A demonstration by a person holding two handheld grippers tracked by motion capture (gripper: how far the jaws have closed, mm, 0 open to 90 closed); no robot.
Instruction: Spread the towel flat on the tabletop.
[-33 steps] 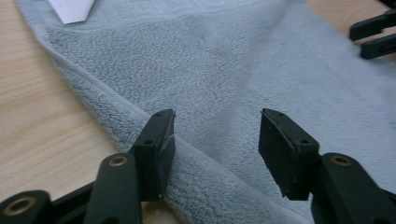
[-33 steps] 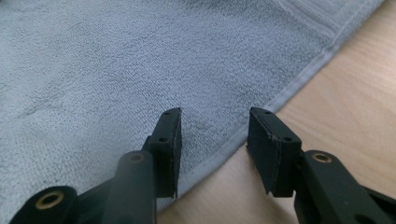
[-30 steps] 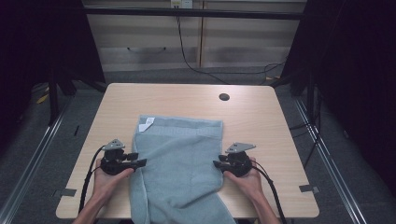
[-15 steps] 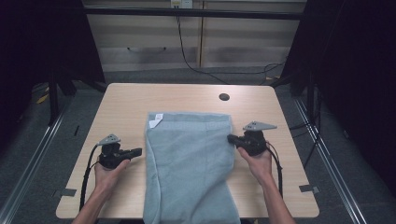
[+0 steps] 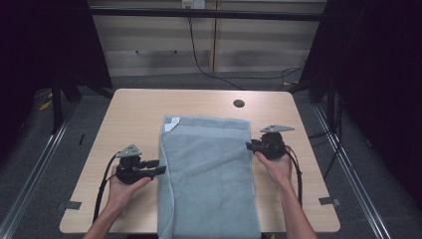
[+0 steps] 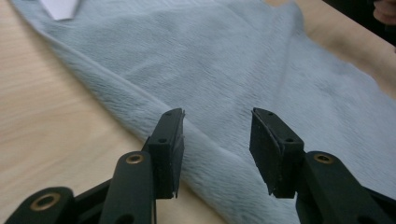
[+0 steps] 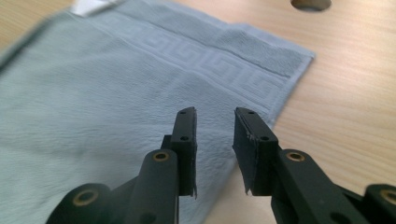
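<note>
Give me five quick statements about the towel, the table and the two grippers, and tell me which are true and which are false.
1. The towel hangs over the table's near edge. True.
2. The left gripper is clamped on the towel. False: its jaws stand open above the towel's edge, nothing between them.
3. A white label shows at the towel's far left corner. True.
4. The right gripper holds a cup. False: its jaws are open and empty.
5. The round hole in the table is covered by the towel. False: it lies bare beyond the towel.
</note>
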